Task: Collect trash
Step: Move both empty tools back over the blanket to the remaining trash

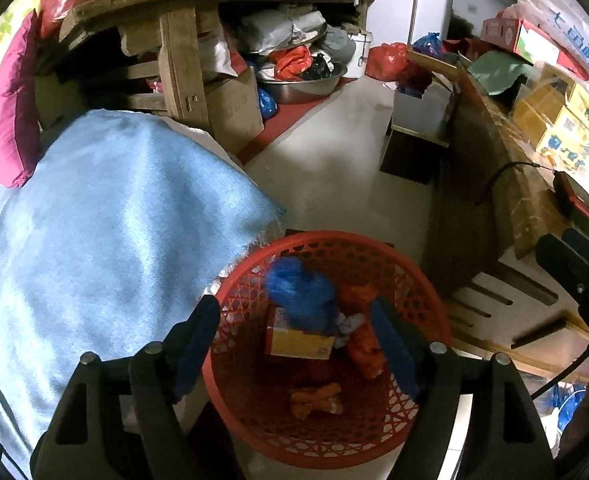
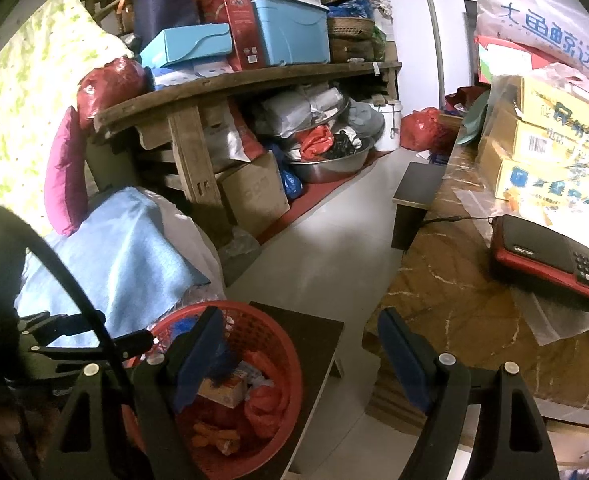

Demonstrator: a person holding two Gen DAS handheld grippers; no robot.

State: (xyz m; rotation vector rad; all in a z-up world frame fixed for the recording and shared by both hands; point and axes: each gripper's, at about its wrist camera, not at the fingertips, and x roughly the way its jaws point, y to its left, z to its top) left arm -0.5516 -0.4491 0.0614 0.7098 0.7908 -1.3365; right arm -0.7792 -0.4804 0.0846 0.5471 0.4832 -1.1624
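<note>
A red plastic mesh basket [image 1: 334, 240] stands right under my left gripper [image 1: 294, 308], which is open. A crumpled blue piece of trash [image 1: 298, 292], blurred, lies between the wide-apart pads without touching either, over the basket's inside. In the basket lie a yellow carton [image 1: 298, 344], an orange plastic bag [image 1: 368, 352] and orange scraps [image 1: 316, 398]. My right gripper [image 2: 300, 316] is open and empty, hovering between the basket [image 2: 282, 344] and the brown table edge. The left gripper [image 2: 126, 338] shows at the basket's left rim.
The basket rests on a dark low stool [image 2: 318, 340]. A light blue cloth [image 1: 114, 220] covers a seat to the left. A marble-patterned table [image 2: 454, 300] on the right bears a red radio [image 2: 542, 260] and cartons. A cluttered wooden shelf [image 2: 234, 80] stands behind, across pale floor [image 2: 326, 248].
</note>
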